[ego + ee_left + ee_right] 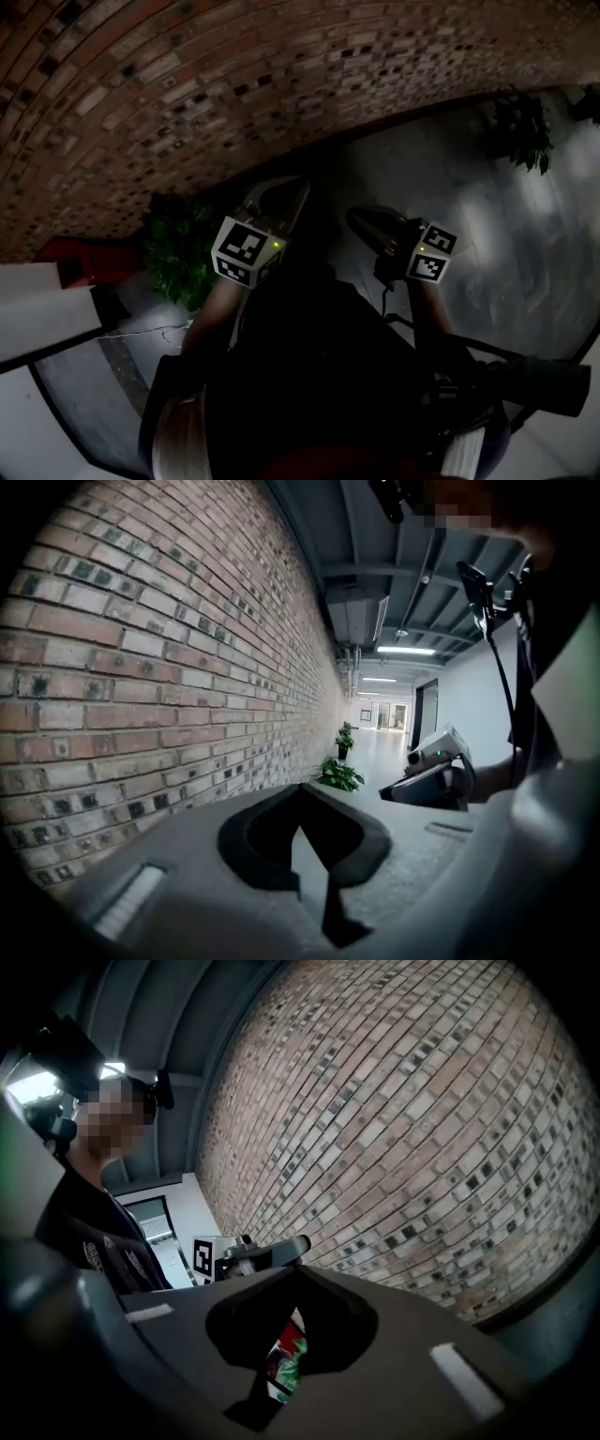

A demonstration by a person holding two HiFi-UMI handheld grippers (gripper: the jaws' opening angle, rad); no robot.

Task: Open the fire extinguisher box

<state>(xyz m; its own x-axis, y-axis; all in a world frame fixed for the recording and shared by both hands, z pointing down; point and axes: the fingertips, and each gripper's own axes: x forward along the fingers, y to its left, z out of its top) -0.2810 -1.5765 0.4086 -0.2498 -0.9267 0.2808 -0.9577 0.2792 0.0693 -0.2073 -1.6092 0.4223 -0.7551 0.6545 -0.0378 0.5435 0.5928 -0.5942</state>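
Head view dim, lower half nearly black. Gripper views brighter under ceiling strip lights point(405, 650). Fisheye curves brick wall point(422, 1129).

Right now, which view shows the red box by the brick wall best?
Head view: the red box shows largest, though dim, beside a green leafy plant. Right gripper view gives only a red sliver past its shut tongs. Left gripper view shows none.
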